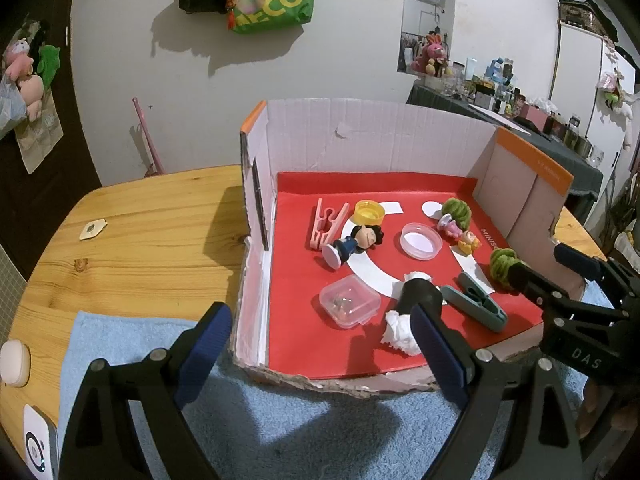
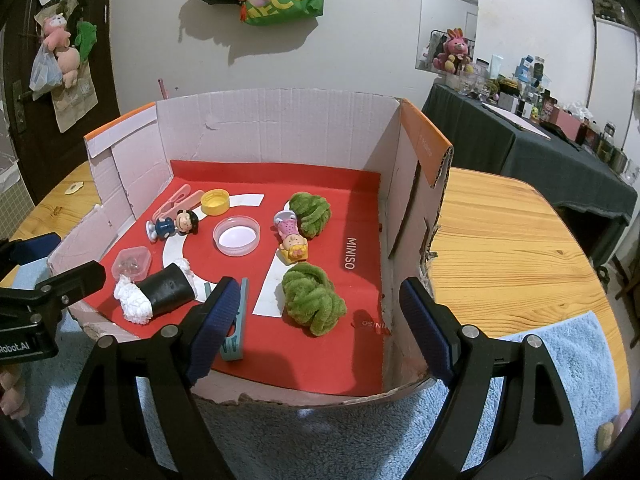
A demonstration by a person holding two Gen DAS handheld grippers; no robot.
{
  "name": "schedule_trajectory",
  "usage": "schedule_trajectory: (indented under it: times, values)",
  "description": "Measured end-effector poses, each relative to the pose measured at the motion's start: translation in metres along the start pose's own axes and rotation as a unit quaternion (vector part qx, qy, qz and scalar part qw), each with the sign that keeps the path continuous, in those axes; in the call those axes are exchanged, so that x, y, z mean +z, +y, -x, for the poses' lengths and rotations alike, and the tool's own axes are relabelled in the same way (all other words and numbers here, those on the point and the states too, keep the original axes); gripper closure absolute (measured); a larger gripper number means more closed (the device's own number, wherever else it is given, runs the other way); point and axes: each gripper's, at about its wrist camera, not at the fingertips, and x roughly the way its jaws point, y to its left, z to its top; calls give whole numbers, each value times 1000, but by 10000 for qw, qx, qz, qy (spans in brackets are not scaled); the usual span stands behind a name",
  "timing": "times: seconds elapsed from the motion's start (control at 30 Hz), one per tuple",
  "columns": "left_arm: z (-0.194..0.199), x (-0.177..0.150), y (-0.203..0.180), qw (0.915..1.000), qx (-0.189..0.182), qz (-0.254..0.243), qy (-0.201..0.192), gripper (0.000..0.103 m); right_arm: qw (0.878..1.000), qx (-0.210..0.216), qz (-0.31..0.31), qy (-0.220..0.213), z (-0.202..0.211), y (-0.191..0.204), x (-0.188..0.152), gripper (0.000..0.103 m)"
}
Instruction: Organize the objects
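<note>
An open cardboard box (image 1: 360, 136) (image 2: 276, 128) with a red floor holds small things: two green yarn balls (image 2: 312, 298) (image 2: 311, 212), a pink-dress doll (image 2: 292, 240), a dark-haired boy figure (image 1: 356, 242) (image 2: 176, 226), a clear round lid (image 1: 421, 240) (image 2: 236, 236), a yellow cap (image 1: 370, 212) (image 2: 215, 202), a pink clip (image 1: 326, 222), a teal clip (image 1: 476, 306) (image 2: 236, 328), a clear square case (image 1: 349, 300) (image 2: 131, 262), and a black roll stuffed with white tissue (image 1: 416, 304) (image 2: 160, 292). My left gripper (image 1: 320, 352) is open at the box's front left. My right gripper (image 2: 316, 328) is open at the front right.
The box stands on a wooden table (image 1: 132, 220) (image 2: 504, 232) with a light blue towel (image 1: 320, 432) (image 2: 568, 364) under its front edge. White devices (image 1: 16, 362) lie at the table's left edge. A cluttered dark table (image 2: 532, 136) stands behind at right.
</note>
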Motion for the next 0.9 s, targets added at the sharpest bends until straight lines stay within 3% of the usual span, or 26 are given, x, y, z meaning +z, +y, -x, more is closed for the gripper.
schedule_trajectory:
  times: [0.37,0.7,0.9]
  values:
    - [12,3,-1,9999,-77,33,-82,11,9997,91,-224,-82,12,-2,10,21]
    - [63,4,-10,9991,-112,-64,-404,11,9986,7,131,-518,63,15,19,21]
    - [92,-2,-10,9991,-90,9,-418,11,9986,132,-21,-508,89,12,15,21]
